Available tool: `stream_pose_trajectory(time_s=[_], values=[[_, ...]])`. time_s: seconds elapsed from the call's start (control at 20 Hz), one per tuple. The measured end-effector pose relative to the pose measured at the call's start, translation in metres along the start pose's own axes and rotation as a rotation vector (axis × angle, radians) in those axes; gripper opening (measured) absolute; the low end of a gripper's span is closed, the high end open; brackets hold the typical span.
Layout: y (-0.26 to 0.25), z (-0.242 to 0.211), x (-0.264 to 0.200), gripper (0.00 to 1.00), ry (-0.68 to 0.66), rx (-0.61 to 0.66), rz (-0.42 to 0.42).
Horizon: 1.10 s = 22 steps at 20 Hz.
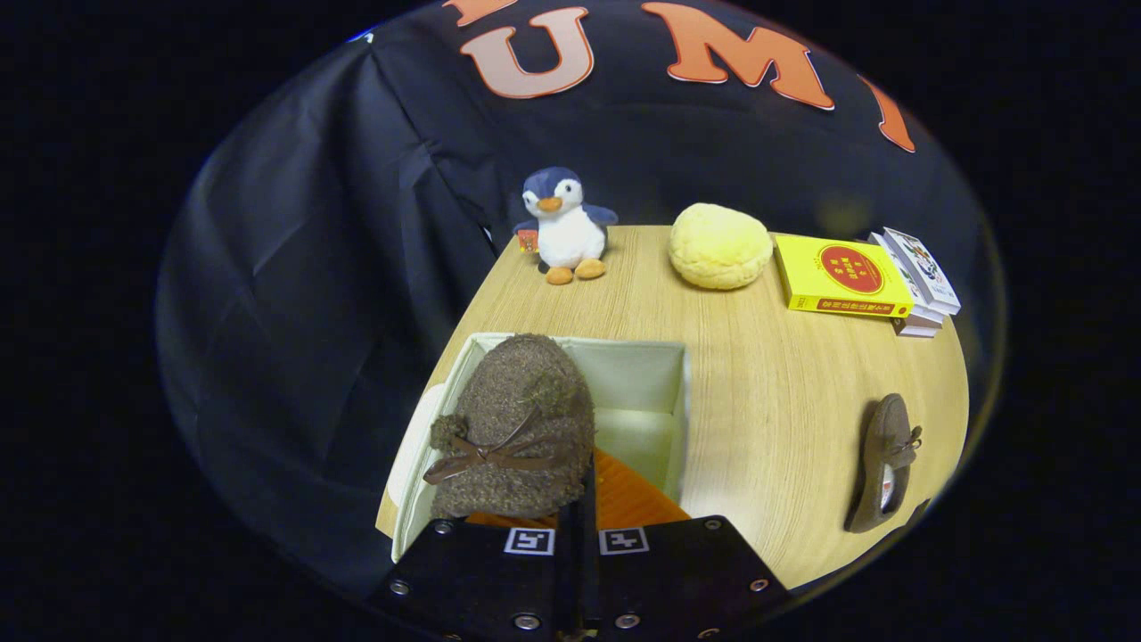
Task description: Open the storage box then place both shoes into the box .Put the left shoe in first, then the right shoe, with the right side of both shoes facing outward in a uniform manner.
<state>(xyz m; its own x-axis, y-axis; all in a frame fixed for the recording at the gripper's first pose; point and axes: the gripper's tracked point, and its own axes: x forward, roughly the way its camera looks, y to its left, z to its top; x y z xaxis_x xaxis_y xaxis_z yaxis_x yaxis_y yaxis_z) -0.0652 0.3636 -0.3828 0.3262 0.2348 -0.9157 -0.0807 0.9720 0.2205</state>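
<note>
One shoe [513, 428] hangs clamped in the nearly closed gripper [575, 499] over the open storage box [682, 392] and should be lowered straight inside, while the other shoe [884, 464] waits far right on the tabletop [775, 392].

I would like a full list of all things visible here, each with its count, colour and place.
box: 1, cream, open, just ahead of the fingers
held shoe: 1, brown, fuzzy, bow on top, over the box
second shoe: 1, brown, on the table, right of the box
penguin: 1, blue and white, far table edge
bun: 1, yellow, right of the penguin
books: small stack, yellow one nearest, right of the bun
table: 1, light wood
gripper: 1, fingers closed together at the held shoe's heel end
</note>
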Motion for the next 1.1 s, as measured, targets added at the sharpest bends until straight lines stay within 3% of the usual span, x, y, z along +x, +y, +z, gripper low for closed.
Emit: stream_pose_trajectory(time_s=[0.4,0.65,0.8,1.1], values=[[0.014,-0.026,0.056,0.05,0.125,0.023,-0.120],[0.019,-0.043,0.081,0.06,0.209,0.027,-0.144],[0.029,-0.063,0.086,0.12,0.303,0.082,-0.089],[0.051,-0.071,0.057,0.39,0.338,0.037,0.089]])
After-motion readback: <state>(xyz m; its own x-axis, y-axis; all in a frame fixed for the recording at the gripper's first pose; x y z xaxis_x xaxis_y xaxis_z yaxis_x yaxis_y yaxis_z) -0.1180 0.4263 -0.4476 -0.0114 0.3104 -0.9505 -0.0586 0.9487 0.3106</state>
